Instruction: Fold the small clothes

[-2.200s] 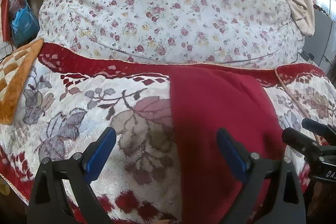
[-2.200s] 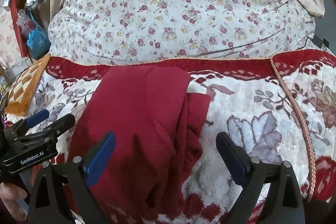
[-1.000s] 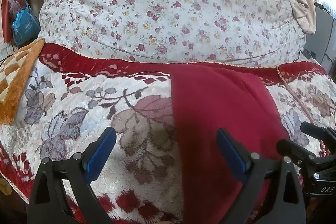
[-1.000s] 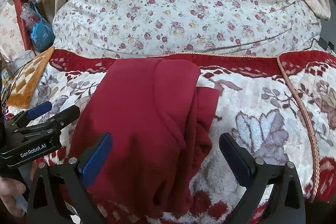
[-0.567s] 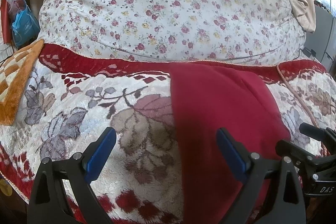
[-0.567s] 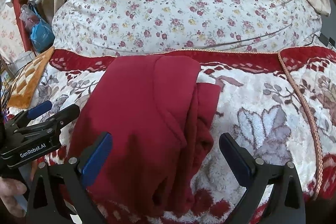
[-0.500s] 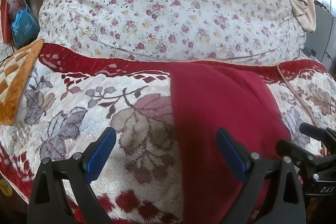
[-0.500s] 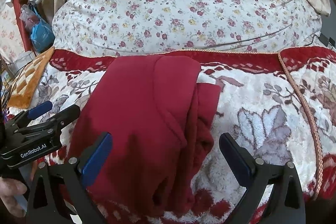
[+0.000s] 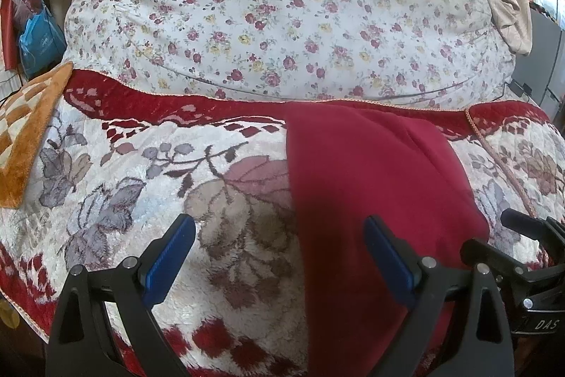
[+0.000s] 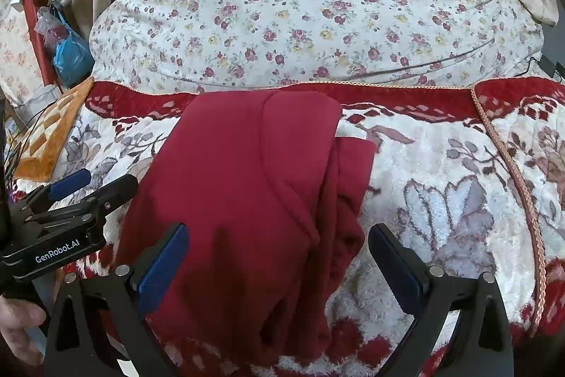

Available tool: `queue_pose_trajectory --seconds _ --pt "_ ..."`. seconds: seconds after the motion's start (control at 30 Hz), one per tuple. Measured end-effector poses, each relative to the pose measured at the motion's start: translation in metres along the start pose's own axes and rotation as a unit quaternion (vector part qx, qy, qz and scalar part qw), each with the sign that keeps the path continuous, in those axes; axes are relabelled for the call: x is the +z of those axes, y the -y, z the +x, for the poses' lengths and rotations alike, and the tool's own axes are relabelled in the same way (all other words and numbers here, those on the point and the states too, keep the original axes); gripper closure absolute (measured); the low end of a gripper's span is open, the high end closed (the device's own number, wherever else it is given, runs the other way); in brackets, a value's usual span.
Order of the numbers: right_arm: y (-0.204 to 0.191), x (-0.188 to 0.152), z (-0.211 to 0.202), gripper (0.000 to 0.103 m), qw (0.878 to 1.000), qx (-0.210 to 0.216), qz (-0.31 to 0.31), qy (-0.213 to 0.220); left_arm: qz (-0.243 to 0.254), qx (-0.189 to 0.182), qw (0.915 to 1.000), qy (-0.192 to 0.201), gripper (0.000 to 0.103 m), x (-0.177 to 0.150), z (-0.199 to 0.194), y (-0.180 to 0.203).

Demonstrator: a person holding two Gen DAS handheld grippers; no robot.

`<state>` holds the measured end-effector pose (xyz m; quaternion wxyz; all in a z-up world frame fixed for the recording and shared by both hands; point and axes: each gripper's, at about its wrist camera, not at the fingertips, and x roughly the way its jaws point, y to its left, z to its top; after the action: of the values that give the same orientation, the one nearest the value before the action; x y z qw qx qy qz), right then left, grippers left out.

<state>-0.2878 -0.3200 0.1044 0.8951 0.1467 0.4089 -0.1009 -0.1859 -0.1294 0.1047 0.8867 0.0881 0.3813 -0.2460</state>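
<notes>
- My left gripper (image 9: 279, 257) hangs wide apart and empty over the near end of the bed, one blue pad above the fluffy floral blanket (image 9: 141, 186) and the other above the left edge of the dark red garment (image 9: 370, 186)
- My right gripper (image 10: 279, 264) is just as wide and holds nothing; it straddles the garment's near right side, where the cloth bunches into loose layers
- The garment lies lengthwise on the blanket, partly folded, with one smooth panel laid over the top and a ragged stack of edges showing along its right side; its far end reaches the blanket's red border
- I judge I'm between folds: the lengthwise fold looks done but untidy, and nothing is gripped
- Next I'd lower both grippers onto the near hem, pinch through all layers, and carry it toward the far end; the loose right side could slip out
- The near hem is cut off below both views, so I can't tell how it lies
- Beyond the blanket sits a rose-print quilt (image 10: 317, 6), with an orange checked mat (image 9: 24, 136) at the left
</notes>
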Motion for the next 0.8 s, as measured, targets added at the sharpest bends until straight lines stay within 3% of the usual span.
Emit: queue_pose_trajectory --seconds 0.6,0.8 --pt "-0.0024 0.0003 0.0053 0.0 1.0 0.003 -0.006 -0.011 0.003 -0.004 1.0 -0.004 0.008 -0.0032 0.0037 0.0036" --pt "-0.0027 -0.0003 0.005 0.0 1.0 0.003 -0.005 -0.011 0.009 -0.006 0.9999 0.011 0.008 -0.0033 -0.0014 0.0061"
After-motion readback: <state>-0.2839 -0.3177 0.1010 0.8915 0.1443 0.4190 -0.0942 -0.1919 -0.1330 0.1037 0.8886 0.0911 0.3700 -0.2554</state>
